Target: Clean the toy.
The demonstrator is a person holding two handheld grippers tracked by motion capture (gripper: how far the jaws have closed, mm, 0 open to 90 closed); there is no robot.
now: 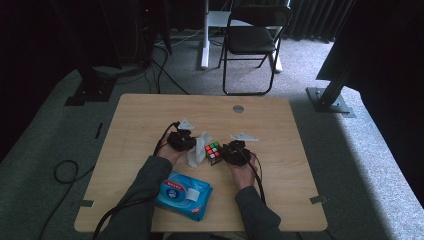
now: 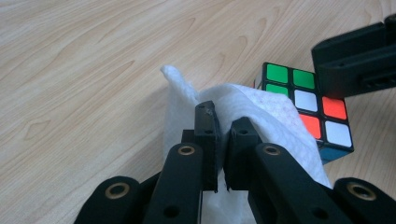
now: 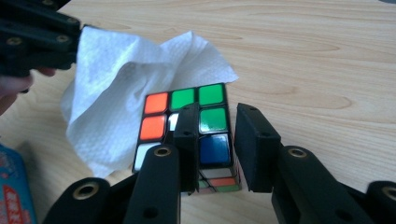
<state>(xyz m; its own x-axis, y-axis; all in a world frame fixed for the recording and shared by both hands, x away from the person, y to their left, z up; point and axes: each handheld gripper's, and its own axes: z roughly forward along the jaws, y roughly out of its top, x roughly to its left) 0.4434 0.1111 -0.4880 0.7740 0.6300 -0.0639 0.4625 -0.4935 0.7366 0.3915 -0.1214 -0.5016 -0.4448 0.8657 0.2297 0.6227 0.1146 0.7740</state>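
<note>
Grey carpet floor (image 1: 350, 165) surrounds a light wooden table (image 1: 150, 125) with rounded corners; dark curtains close off the room behind. A black folding chair (image 1: 252, 40) stands beyond the far edge of the table, with a white post (image 1: 205, 35) beside it and dark stand bases and cables on the carpet to either side. A small round metal cap (image 1: 238, 108) sits near the table's far edge.

High view: two sleeved forearms enter from the bottom. A blue pack of wipes (image 1: 182, 195) lies near the front edge, between the forearms. The left gripper (image 1: 192, 146) and the right gripper (image 1: 224, 151) face each other at the table's centre, with a white tissue (image 1: 197, 152) and a puzzle cube (image 1: 214, 152) between them, resting on the table.

Left gripper view: adds the grip itself. The left gripper (image 2: 223, 128) has its jaws almost together, pinching a fold of the tissue (image 2: 275, 116), which drapes against the cube (image 2: 322, 112); the cube's top face shows green, white and red squares.

Right gripper view: the right gripper (image 3: 215, 123) has its jaws partly apart above the near edge of the cube (image 3: 187, 121), one jaw across the top face, the other beside the cube's outer side; whether the pads press on it cannot be told. The tissue (image 3: 121, 88) lies crumpled against the cube's far side, and a corner of the blue pack (image 3: 14, 186) shows at the lower left.
</note>
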